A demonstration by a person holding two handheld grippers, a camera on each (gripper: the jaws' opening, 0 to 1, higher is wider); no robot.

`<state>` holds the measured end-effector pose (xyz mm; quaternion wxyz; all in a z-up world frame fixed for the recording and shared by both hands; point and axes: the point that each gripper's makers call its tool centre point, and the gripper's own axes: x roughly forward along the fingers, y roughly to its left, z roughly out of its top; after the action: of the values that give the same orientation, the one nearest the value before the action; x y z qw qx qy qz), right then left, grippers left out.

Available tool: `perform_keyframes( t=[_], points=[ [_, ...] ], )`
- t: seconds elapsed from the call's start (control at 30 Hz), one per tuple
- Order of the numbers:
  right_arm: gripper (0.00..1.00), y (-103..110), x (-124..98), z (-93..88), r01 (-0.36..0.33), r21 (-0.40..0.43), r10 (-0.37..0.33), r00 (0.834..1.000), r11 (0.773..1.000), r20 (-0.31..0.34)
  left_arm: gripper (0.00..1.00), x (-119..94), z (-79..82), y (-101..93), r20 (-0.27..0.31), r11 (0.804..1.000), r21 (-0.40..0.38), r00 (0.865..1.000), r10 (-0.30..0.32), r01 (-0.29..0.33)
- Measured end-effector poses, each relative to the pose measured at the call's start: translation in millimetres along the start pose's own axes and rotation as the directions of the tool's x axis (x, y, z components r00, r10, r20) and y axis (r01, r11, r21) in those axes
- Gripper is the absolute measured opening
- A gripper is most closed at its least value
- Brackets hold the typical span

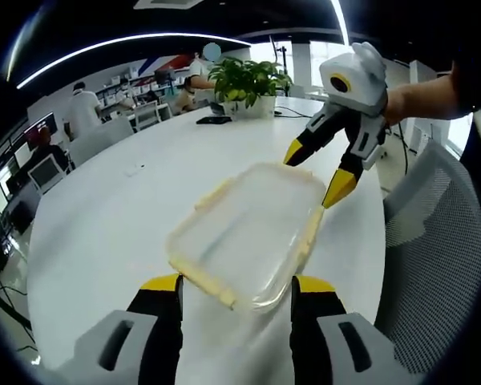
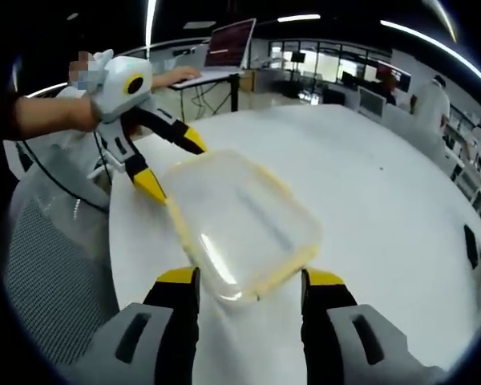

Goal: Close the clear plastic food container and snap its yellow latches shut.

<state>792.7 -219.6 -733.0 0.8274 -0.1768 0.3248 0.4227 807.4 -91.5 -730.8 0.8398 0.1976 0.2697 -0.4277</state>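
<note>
- Open office; a wide white table held the work, with a potted plant and a dark phone-like object at its far side. People sat at desks behind. A mesh chair stood at the table's edge.
- The container lay flat on the table, between the two grippers, lid seemingly on. Nothing visible inside; the clear plastic was cloudy, so small contents could not be ruled out.
- Yellow latches ran along the rim. Whether any were snapped down could not be told.
- Left gripper: jaws apart, straddling the container's near corner, holding nothing. Contact with the walls unclear.
- Right gripper: jaws likewise spread around the opposite end, nothing clamped. In the left gripper view its yellow tips sat at the far rim.
- Handling, as judged: light, thin-walled, somewhat flexible, slick on the smooth table; likely to slide when pushed. Best steadied at one end while the other gripper presses a latch flap at its outer edge.
</note>
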Motion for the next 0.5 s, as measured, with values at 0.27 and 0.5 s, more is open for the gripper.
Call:
perform_keyframes(
  t=[0.27,0.5],
  points=[
    [0.47,-15,7,5.9,0.006,0.006,-0.006,1.000,1.000,-0.003,0.48,10,5.8,13.9,-0.005,1.000,0.002,1.000,-0.004,0.004],
    [0.49,-28,15,11.6,0.021,0.008,-0.021,1.000,1.000,-0.012,0.48,19,11.3,26.4,-0.008,1.000,-0.001,1.000,-0.001,0.001]
  ],
)
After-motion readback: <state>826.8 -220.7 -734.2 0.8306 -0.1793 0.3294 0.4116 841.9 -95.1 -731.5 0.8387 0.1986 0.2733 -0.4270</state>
